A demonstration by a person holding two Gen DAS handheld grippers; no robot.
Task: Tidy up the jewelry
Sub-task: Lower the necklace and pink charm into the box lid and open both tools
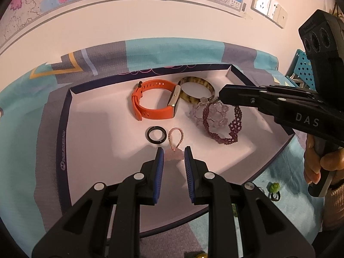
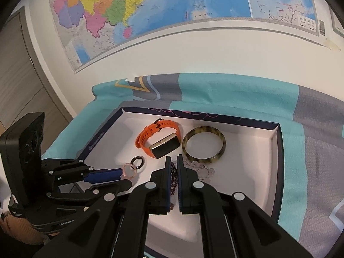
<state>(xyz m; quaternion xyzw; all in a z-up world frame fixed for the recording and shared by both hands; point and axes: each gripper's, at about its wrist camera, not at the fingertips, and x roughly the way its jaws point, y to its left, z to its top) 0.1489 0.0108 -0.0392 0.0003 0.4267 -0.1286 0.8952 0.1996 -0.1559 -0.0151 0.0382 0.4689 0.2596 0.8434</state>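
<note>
A white box tray point(image 1: 90, 129) with a dark rim holds an orange-strap watch point(image 1: 150, 99), a tortoiseshell bangle point(image 1: 195, 88), a black ring point(image 1: 157, 135), a pink bead charm point(image 1: 175, 144), a clear crystal bracelet point(image 1: 212, 112) and a purple beaded bracelet point(image 1: 223, 126). My left gripper point(image 1: 173, 152) is open, its tips either side of the pink charm's pendant. My right gripper point(image 2: 173, 161) is narrowly open above the purple bracelet point(image 2: 174, 176); its tip point(image 1: 221, 95) hangs over the crystal bracelet. The tray point(image 2: 273, 172), watch point(image 2: 160, 140), bangle point(image 2: 204, 146) and ring point(image 2: 138, 162) show in the right wrist view.
The tray lies on a teal and grey cloth point(image 1: 172, 51) against a white wall with a map point(image 2: 150, 10). A green flower ring point(image 1: 273, 190) lies on the cloth right of the tray. Wall sockets point(image 1: 268, 6) are at upper right.
</note>
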